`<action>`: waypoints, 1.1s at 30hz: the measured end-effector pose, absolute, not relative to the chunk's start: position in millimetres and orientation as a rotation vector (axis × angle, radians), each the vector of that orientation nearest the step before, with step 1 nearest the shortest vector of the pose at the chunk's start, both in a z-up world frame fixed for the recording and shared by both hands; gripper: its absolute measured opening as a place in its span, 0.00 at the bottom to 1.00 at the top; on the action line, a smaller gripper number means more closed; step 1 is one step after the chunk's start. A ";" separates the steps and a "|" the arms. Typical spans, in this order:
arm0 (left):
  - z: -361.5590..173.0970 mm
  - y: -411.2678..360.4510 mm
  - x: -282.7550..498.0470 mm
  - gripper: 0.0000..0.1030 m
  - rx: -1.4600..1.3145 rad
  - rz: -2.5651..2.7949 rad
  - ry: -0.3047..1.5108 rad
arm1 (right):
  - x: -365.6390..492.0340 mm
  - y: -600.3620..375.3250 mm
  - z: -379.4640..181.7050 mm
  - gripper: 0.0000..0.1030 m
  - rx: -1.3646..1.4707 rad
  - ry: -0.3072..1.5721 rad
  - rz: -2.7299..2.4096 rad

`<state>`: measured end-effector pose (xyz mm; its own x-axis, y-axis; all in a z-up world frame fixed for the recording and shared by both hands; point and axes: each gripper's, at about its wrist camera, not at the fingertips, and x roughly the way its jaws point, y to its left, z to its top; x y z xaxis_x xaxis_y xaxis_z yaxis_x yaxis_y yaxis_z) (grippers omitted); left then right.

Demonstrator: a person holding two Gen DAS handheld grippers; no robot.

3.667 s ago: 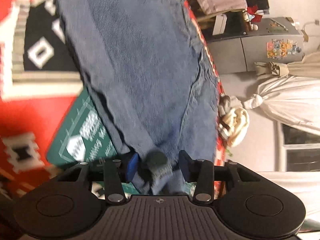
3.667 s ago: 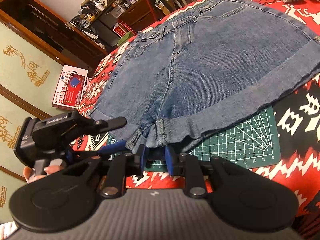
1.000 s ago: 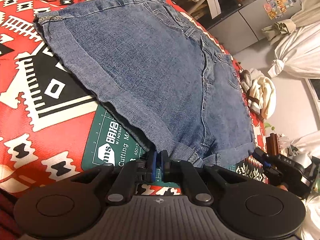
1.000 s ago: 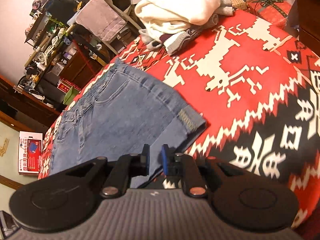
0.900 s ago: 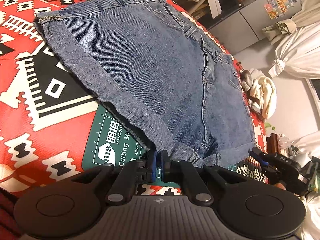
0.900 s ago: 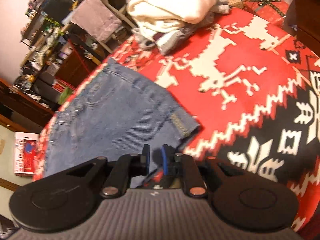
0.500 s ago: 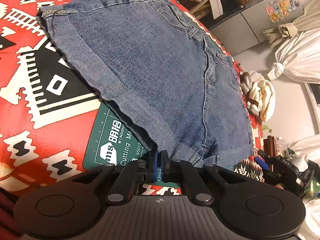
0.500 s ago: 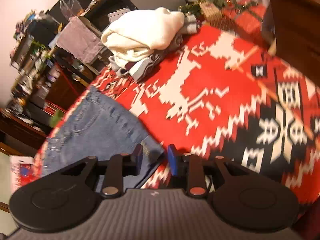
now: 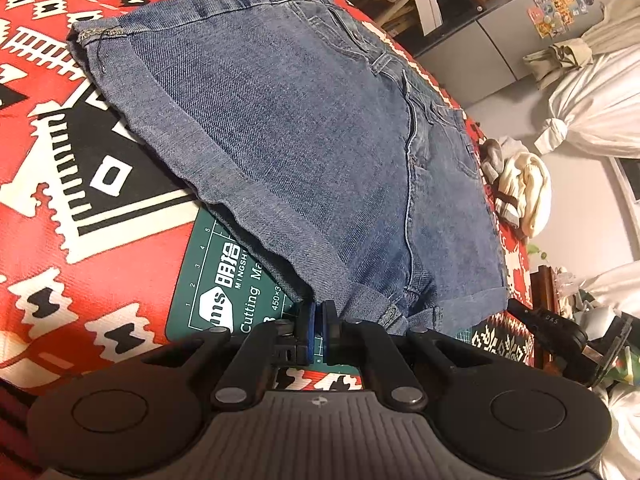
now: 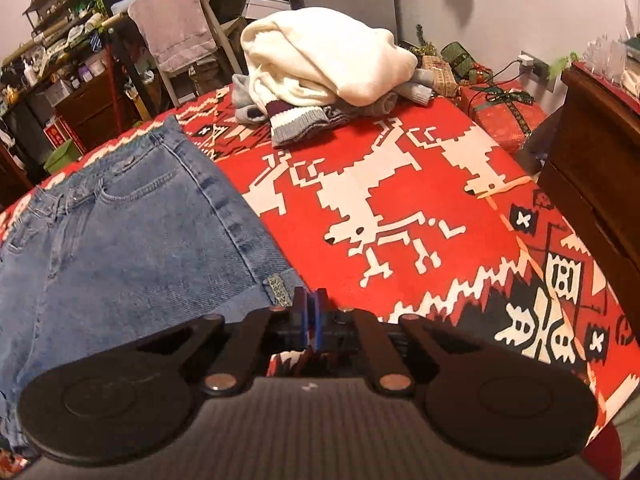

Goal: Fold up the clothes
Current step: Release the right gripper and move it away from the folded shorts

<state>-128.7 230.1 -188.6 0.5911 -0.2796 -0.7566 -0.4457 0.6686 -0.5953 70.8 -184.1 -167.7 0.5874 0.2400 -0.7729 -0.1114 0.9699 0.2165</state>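
Blue denim shorts (image 9: 320, 140) lie flat on a red patterned cloth (image 9: 80, 240), waistband at the far side. My left gripper (image 9: 318, 314) is shut at the near hem beside the crotch seam, and the cuff edge runs into its pads. In the right wrist view the shorts (image 10: 120, 248) fill the left half. My right gripper (image 10: 311, 312) is shut at the outer corner of one leg's cuff (image 10: 280, 288). That same right gripper (image 9: 552, 332) shows dark at the lower right of the left wrist view.
A green cutting mat (image 9: 224, 280) lies under the near hem. A pile of white and grey clothes (image 10: 328, 56) sits at the far end of the cloth. A dark wooden cabinet (image 10: 592, 152) stands at the right, a chair with a towel (image 10: 176, 28) behind.
The right gripper swung from the crotch hem to the outer cuff corner, opened half a second ago and is shut now. The left gripper has stayed shut at the hem.
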 end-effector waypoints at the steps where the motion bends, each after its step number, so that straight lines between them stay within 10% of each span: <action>1: -188.2 229.9 -128.8 0.03 -0.866 0.113 0.967 | 70.3 -186.5 -166.4 0.05 0.162 0.921 0.201; 33: -177.1 382.7 -131.7 0.03 -0.723 0.398 0.724 | 9.2 -131.5 -131.7 0.14 0.227 0.932 0.413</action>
